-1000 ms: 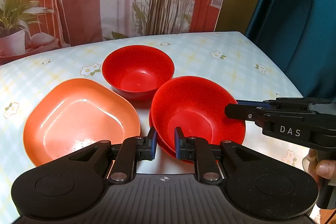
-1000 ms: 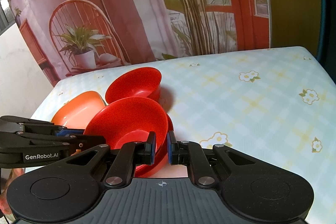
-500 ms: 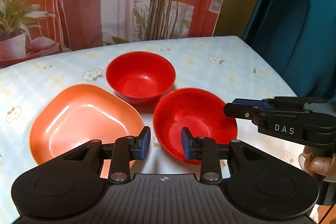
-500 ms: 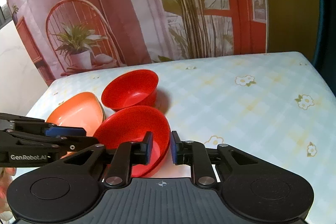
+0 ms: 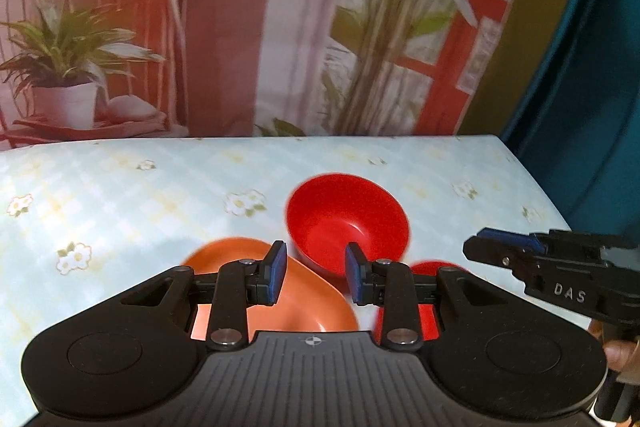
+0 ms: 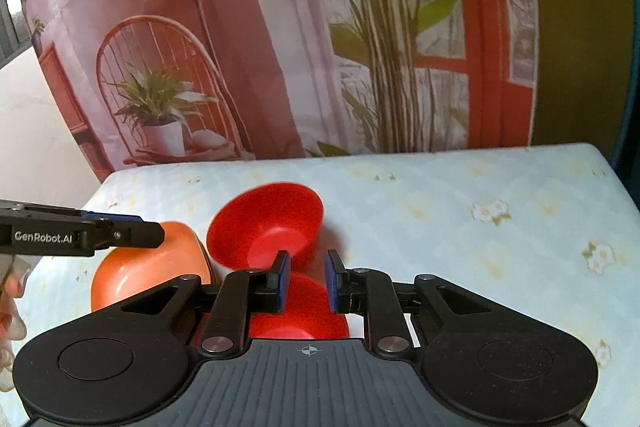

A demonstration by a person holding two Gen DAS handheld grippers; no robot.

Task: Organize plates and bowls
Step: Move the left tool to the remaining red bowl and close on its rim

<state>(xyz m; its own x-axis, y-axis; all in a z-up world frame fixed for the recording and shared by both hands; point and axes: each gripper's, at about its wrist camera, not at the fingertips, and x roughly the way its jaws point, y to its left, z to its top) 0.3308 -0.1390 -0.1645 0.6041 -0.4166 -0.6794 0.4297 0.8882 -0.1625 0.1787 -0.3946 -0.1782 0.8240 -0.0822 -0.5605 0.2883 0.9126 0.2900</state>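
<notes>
Three dishes sit close together on the flowered tablecloth. The far red bowl (image 5: 348, 223) (image 6: 264, 223) stands upright. An orange plate (image 5: 308, 303) (image 6: 152, 267) lies to its left. A near red bowl (image 5: 430, 267) (image 6: 304, 311) is mostly hidden behind the gripper bodies. My left gripper (image 5: 315, 275) hovers open above the plate's edge and the far bowl, with nothing between its blue pads. My right gripper (image 6: 307, 279) (image 5: 480, 247) is open by a narrow gap over the near bowl, and its pads hold nothing. The left gripper (image 6: 140, 233) also shows side-on over the orange plate.
The table (image 5: 120, 211) (image 6: 480, 247) ends at a printed backdrop of a chair and plants. A teal curtain (image 5: 592, 107) hangs past the right edge. A person's finger (image 5: 618, 351) shows on the right gripper's handle.
Both grippers were shut on the near red bowl's rim. They have let go, opened, and pulled back and up. The bowl stays on the table.
</notes>
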